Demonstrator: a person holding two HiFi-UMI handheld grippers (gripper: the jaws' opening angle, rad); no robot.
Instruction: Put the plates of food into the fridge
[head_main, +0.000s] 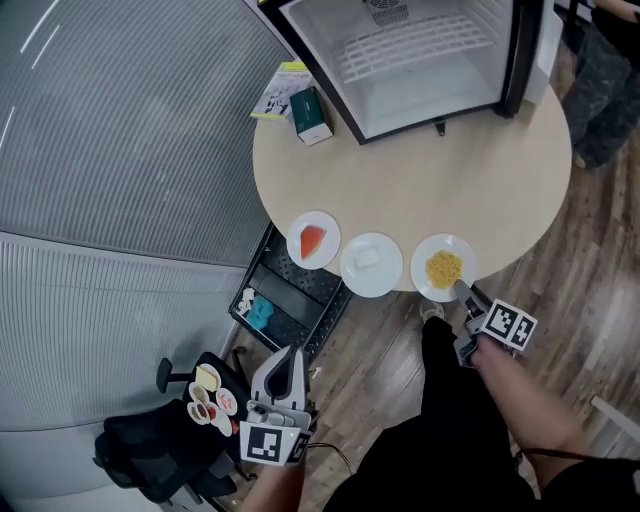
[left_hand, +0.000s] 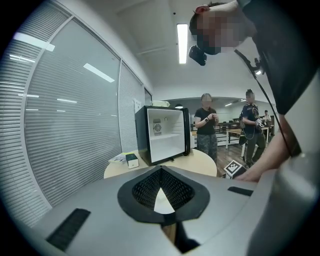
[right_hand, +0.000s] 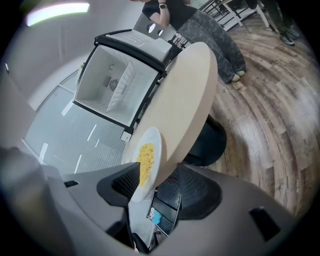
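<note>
1. The fridge (head_main: 420, 60) stands at the far edge of the table (head_main: 500, 190).
2. A box (head_main: 311, 115) and a booklet (head_main: 275, 95) lie just left of the fridge.
3. Along the near edge sit the left plate (head_main: 330, 228), middle plate (head_main: 385, 275) and right plate (head_main: 422, 275).
4. The right plate's near rim lies between the spread jaws of the right gripper (head_main: 466, 297).

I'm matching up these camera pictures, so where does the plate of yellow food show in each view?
Head view: plate of yellow food, rightmost of three, at the table's near edge, by the right gripper.
Left gripper view: not in it.
Right gripper view: lower centre, seen edge-on between the open fingers.
Shared landmark: the open fridge.
</note>
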